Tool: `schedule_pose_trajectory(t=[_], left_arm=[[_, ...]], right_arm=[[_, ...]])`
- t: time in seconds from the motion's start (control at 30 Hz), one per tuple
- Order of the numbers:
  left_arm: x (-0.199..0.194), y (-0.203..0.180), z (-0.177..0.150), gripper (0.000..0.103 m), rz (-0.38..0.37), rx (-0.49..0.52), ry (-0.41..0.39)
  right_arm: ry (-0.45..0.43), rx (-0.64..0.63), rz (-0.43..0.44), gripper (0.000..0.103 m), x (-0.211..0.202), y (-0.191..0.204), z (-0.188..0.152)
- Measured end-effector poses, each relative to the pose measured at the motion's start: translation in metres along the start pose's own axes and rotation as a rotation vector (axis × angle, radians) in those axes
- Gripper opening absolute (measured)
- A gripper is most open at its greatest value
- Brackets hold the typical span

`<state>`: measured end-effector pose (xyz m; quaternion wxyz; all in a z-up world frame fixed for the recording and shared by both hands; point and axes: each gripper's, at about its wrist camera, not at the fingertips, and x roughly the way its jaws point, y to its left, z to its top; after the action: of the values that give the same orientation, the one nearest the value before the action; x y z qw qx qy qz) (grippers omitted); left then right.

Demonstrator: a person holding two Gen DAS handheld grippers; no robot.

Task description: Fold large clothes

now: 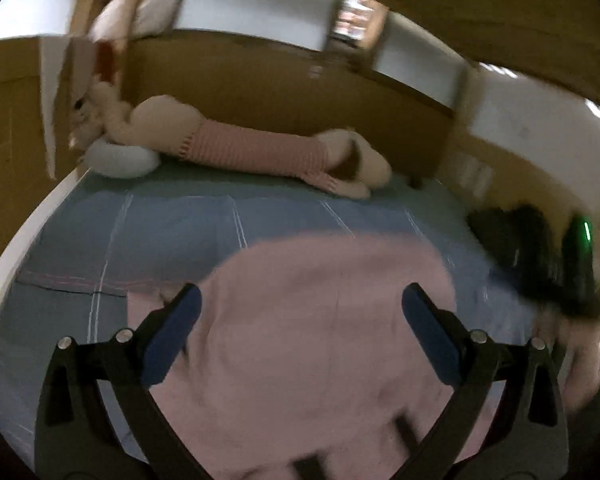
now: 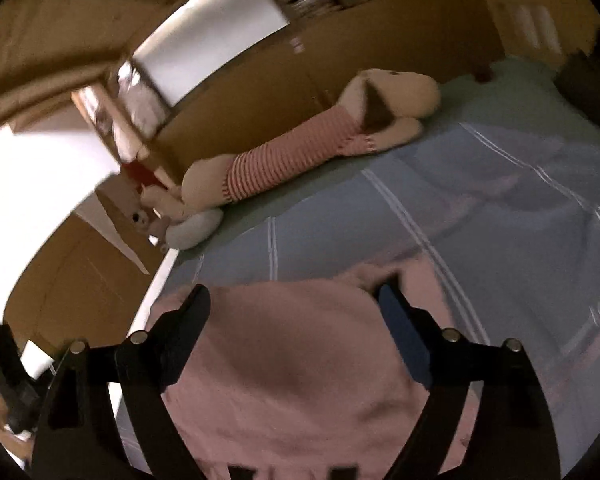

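The left claw stands wide, gripping nothing — the pink garment lies spread below and between its fingers on the blue bedspread. Beyond its tips a long plush dog in a striped shirt lies along the brown headboard; the other gripper shows as a dark blur to its right. The right claw also gapes wide over the same pink garment, with the plush dog ahead of it.
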<state>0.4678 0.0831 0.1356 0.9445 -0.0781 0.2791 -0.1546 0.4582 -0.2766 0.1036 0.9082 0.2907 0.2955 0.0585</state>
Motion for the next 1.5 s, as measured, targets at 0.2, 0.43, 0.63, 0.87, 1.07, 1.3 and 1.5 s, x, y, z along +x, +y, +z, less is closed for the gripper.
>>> schedule_pose_trajectory(t=[0.2,0.43,0.63,0.87,1.07,1.3,1.5], left_arm=[[0.082,-0.021,0.001,0.101,0.085,-0.045,0.153],[0.111,0.001,-0.103,0.101,0.161,0.053,0.327],[0.115,0.003,-0.151,0.101,0.211,0.143,0.36],[0.124,0.01,-0.183,0.101,0.218,0.153,0.349],[0.123,0.012,-0.193,0.101,0.212,0.16,0.309],[0.068,-0.009,-0.176,0.101,0.197,0.183,0.153],[-0.057,-0.065,-0.164,0.101,0.203,0.267,0.007]], right_arm=[[0.114,-0.181,-0.069,0.087,0.067,0.035,-0.044],[0.263,-0.43,-0.144,0.087,0.108,0.018,-0.137],[0.29,-0.418,-0.138,0.092,0.114,-0.004,-0.161],[0.321,-0.469,-0.159,0.096,0.122,-0.009,-0.172],[0.289,-0.47,-0.158,0.1,0.124,-0.011,-0.176],[0.037,-0.452,-0.107,0.1,0.054,0.005,-0.16],[-0.109,-0.406,0.03,0.102,-0.066,0.031,-0.151]])
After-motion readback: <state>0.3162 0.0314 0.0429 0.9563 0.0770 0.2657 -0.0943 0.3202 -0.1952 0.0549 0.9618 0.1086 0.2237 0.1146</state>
